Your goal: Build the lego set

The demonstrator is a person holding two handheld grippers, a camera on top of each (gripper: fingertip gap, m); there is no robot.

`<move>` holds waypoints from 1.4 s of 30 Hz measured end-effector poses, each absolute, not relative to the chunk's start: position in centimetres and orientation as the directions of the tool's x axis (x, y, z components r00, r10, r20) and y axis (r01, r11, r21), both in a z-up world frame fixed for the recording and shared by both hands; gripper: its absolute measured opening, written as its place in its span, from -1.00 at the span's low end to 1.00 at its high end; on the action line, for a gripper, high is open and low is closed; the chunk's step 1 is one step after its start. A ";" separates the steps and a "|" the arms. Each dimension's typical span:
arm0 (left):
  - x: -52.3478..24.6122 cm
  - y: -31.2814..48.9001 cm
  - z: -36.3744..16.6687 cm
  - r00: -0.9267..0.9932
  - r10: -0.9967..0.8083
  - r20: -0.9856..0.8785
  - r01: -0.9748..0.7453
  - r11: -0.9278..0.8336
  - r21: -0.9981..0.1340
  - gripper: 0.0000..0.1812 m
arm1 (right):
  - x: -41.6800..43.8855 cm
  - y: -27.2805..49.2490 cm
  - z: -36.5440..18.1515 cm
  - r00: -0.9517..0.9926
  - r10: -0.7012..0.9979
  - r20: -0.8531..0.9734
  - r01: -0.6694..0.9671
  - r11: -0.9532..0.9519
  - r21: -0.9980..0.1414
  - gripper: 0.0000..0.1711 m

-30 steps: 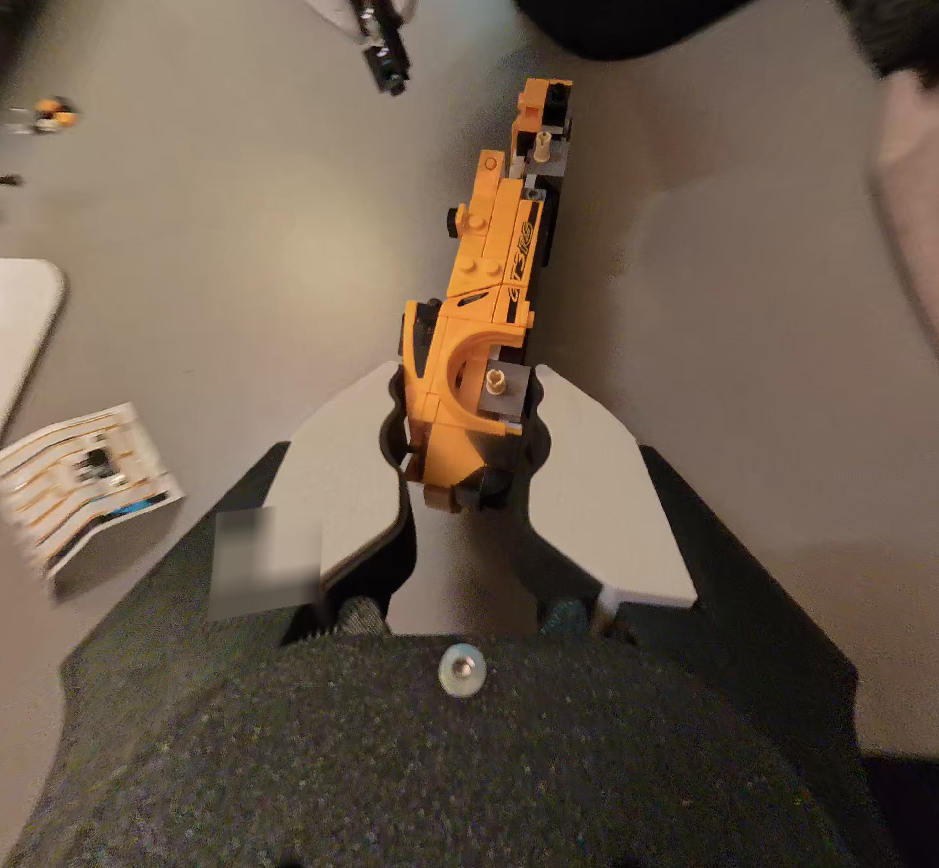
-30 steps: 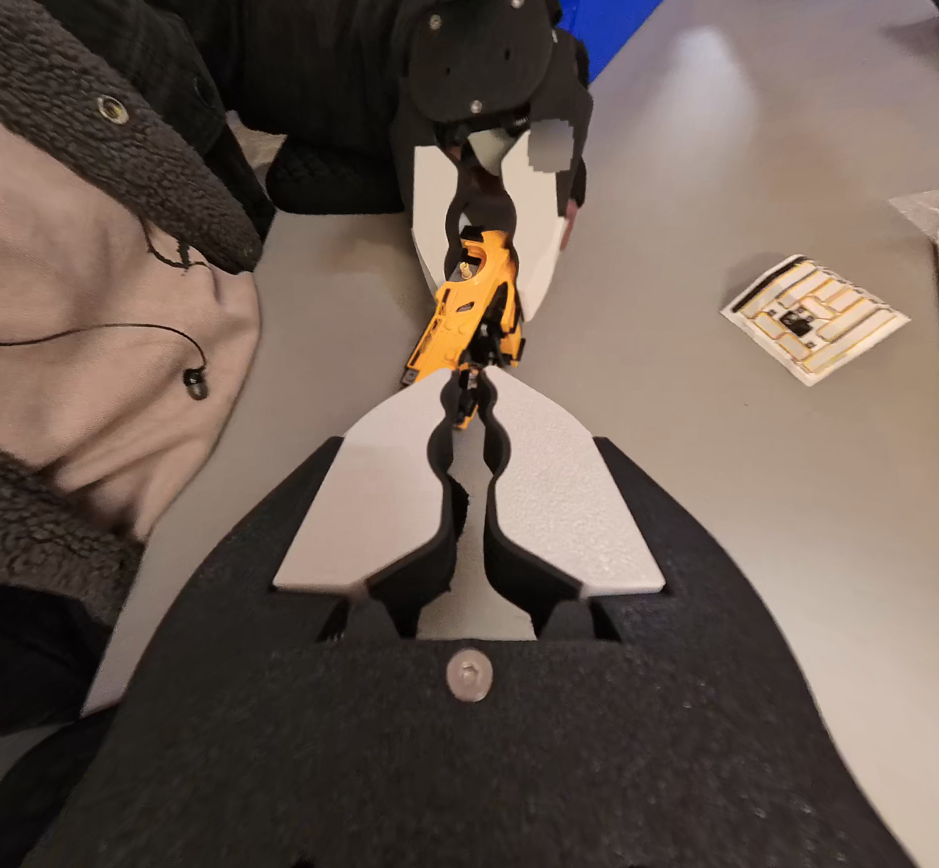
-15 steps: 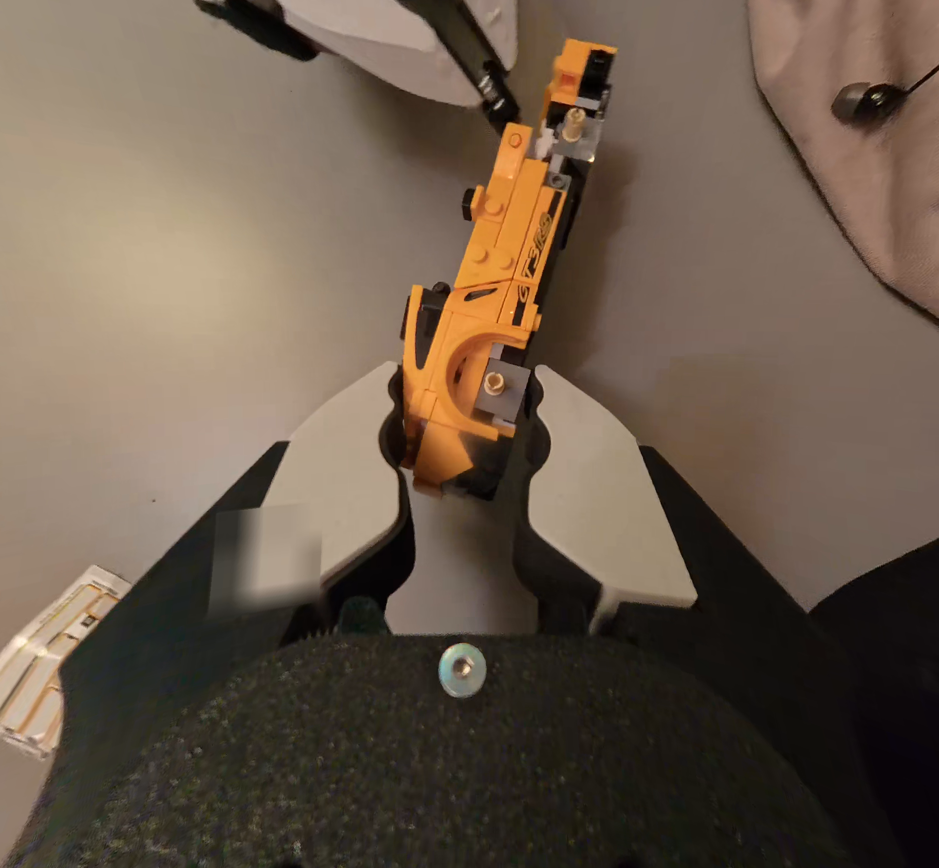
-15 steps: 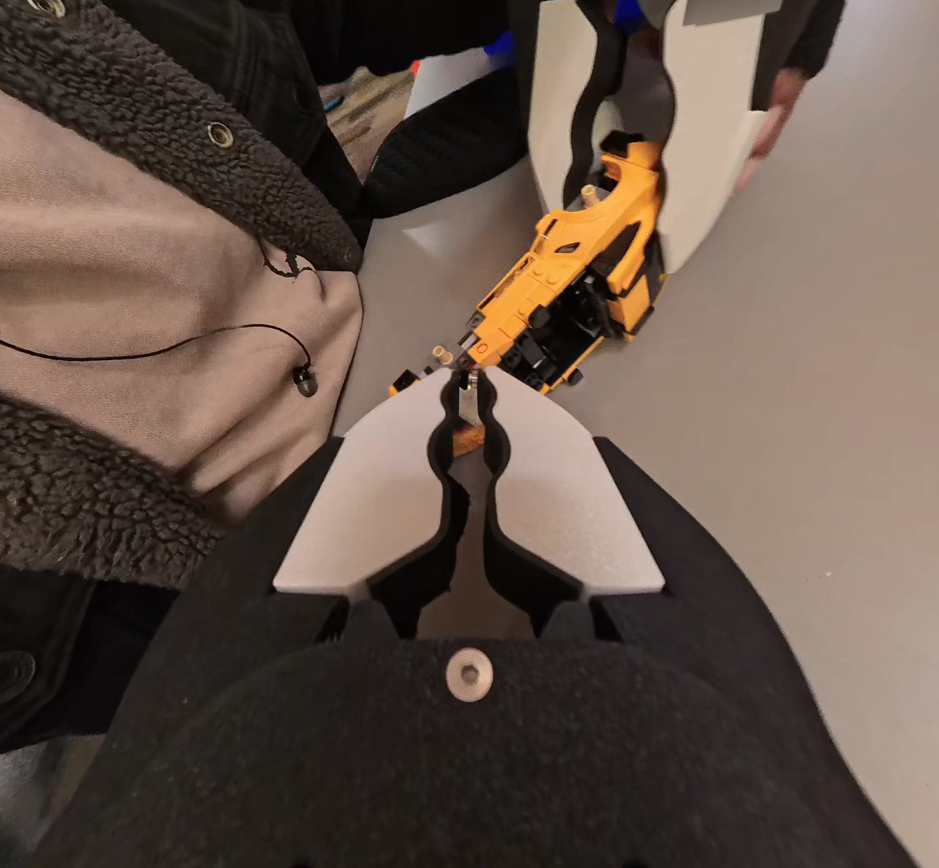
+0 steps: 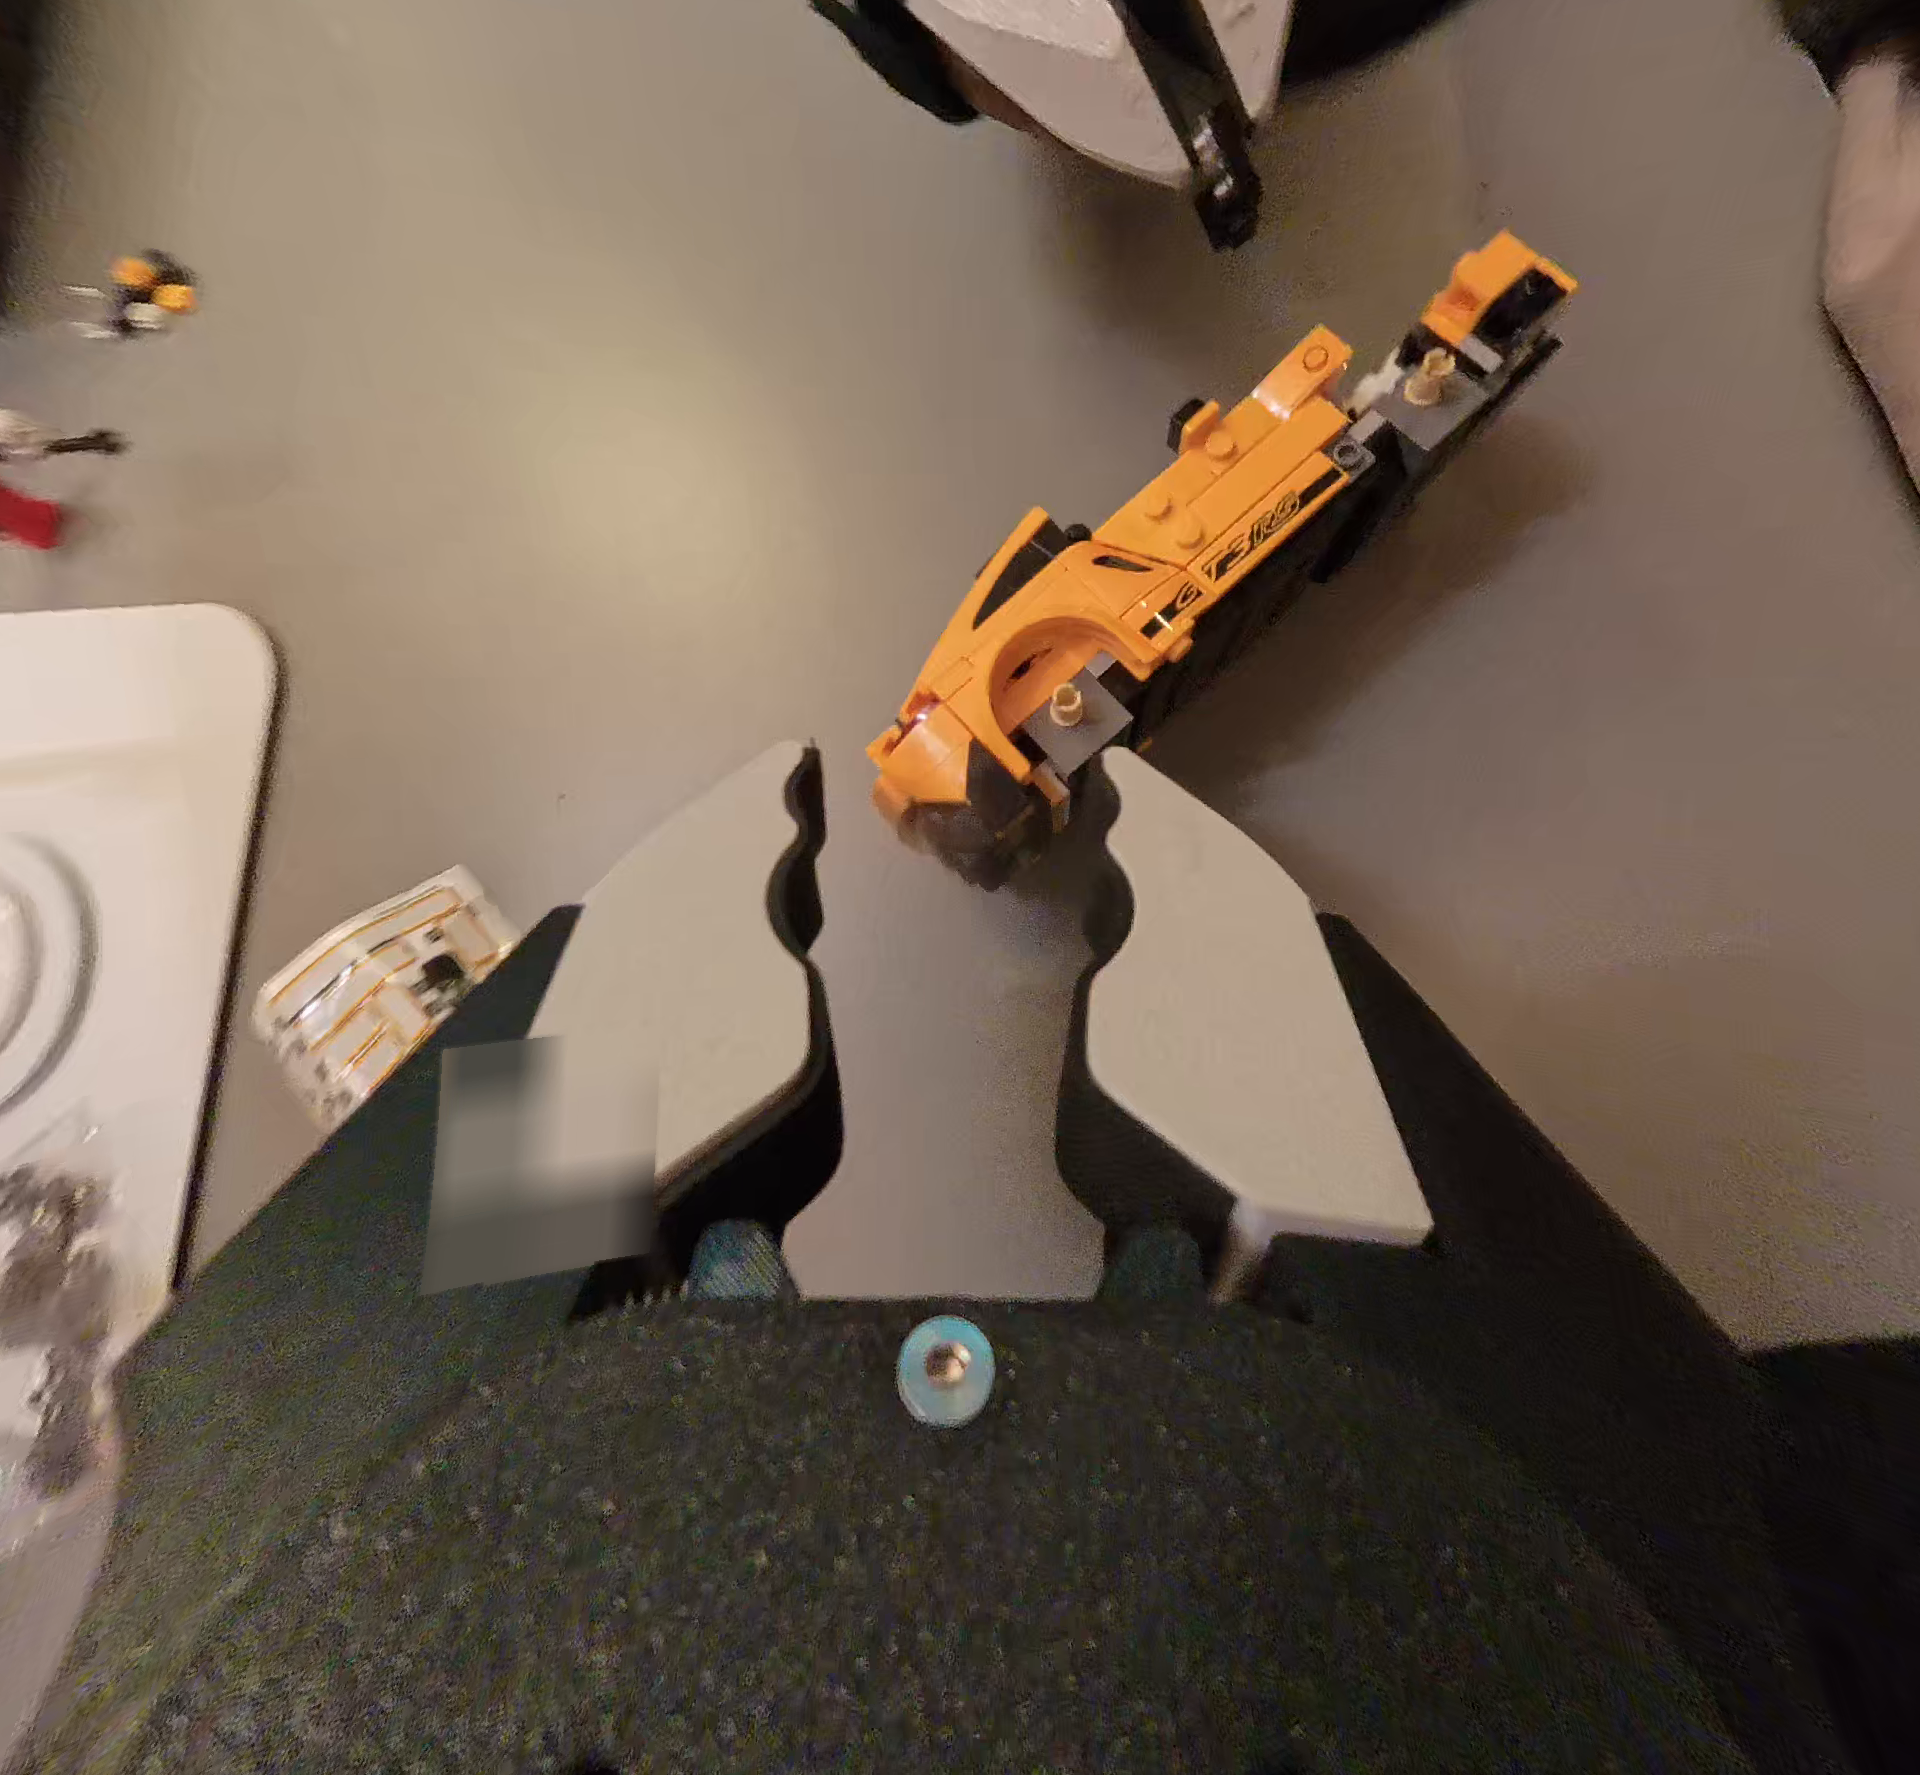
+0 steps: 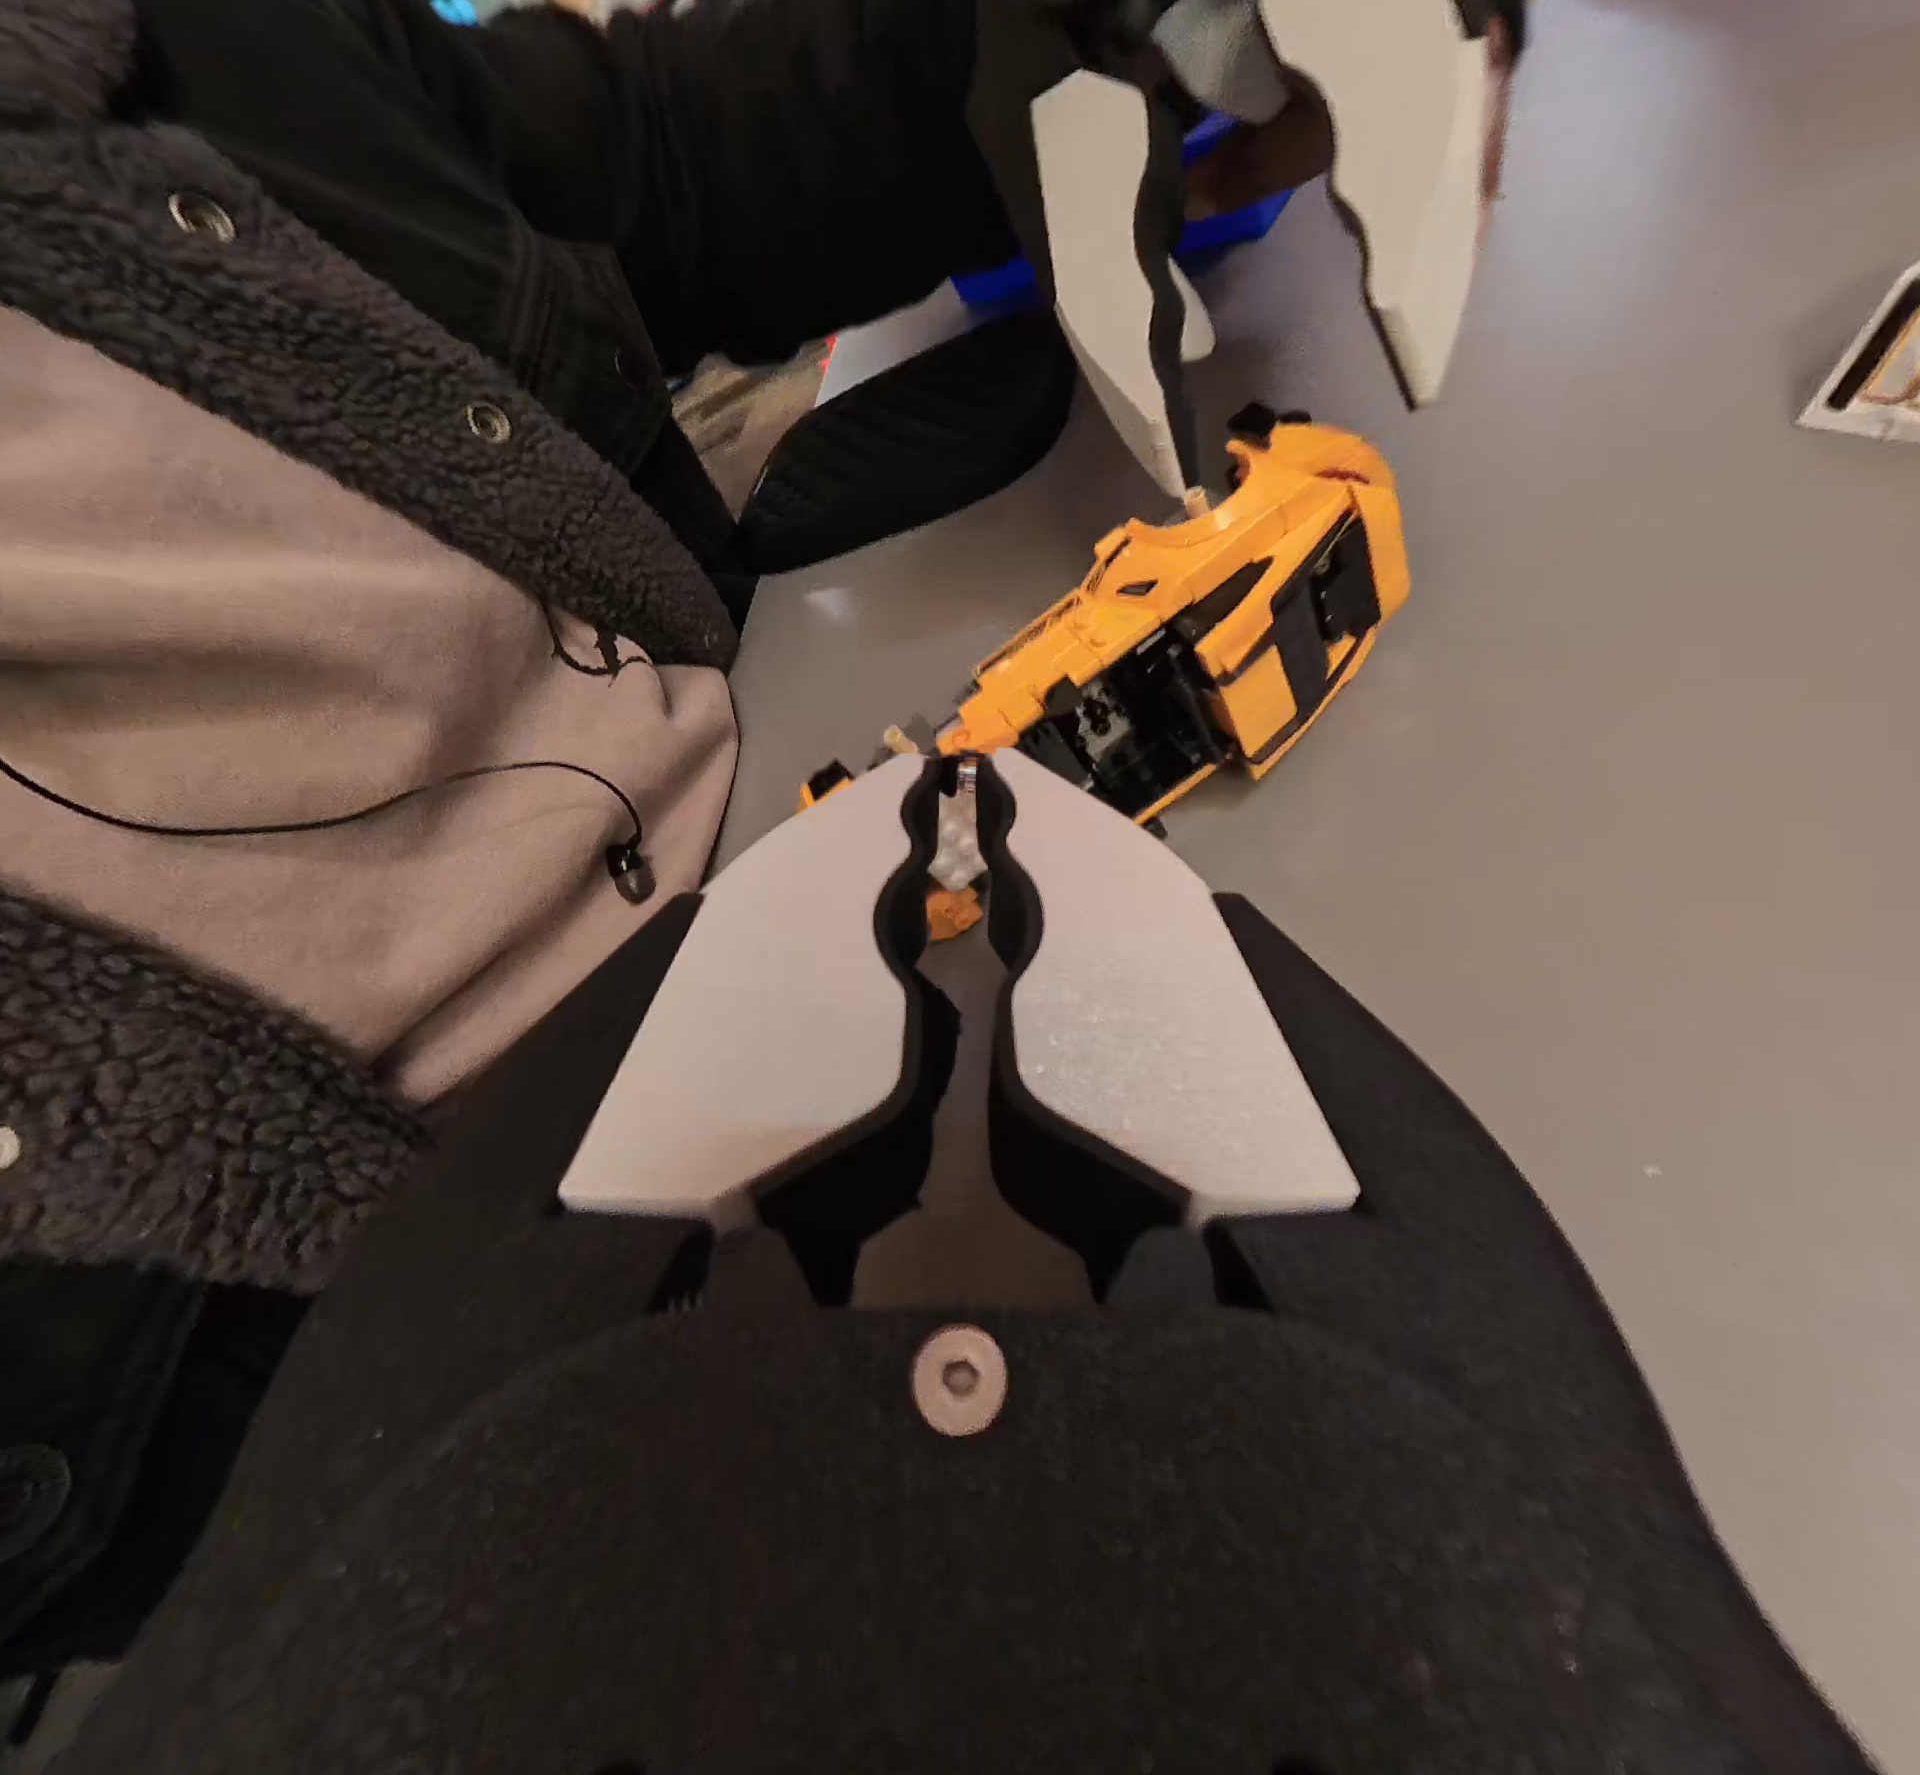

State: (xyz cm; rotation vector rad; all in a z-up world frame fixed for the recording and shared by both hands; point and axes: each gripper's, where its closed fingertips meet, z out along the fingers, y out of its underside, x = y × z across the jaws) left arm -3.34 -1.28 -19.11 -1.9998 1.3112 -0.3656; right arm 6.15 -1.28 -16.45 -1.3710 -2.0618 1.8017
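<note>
Left gripper (image 5: 956, 769) now parted, orange lego car (image 5: 1195, 562) released, lying on its side on grey table (image 5: 520, 375) just ahead. Right gripper (image 6: 961, 769) beyond, clamped on small black piece (image 5: 1221, 193), near car's far end; fitting likely next.

Left wrist view: small pieces (image 5: 145, 297) at the left edge of the tabletop (image 5: 582, 437) are blurred and too small to identify. The white tray (image 5: 125, 738) is cut off by the left edge; its bagged contents are smeared. The sticker sheet (image 5: 384, 987) is partly hidden behind the left gripper (image 5: 956, 769). Right wrist view: the small part (image 6: 961, 847) between the right gripper (image 6: 958, 769) fingers (image 6: 1101, 946) is mostly hidden, kind undetermined. The lego car (image 6: 1195, 655) rear end is hidden behind those fingers.
</note>
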 end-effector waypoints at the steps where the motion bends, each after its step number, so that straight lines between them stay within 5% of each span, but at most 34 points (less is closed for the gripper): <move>1: -3.5 -1.4 -18.7 0.480 -0.864 -0.154 -0.663 -0.242 -0.709 -0.53 | 6.0 -1.2 -16.1 -0.592 0.653 -0.472 0.546 -0.106 -0.831 -0.93; 24: 3.1 -5.1 -16.2 0.726 -0.656 -0.207 -0.469 -0.252 -0.846 -0.85 | 3.8 -4.4 -14.5 -0.448 0.569 -0.690 0.617 -0.362 -0.699 -0.93; 42: 2.7 -3.7 -15.9 0.768 -0.489 -0.414 -0.551 -0.175 -0.816 -0.90 | 2.5 -4.2 -14.9 -0.344 0.486 -0.804 0.623 -0.523 -0.582 -0.93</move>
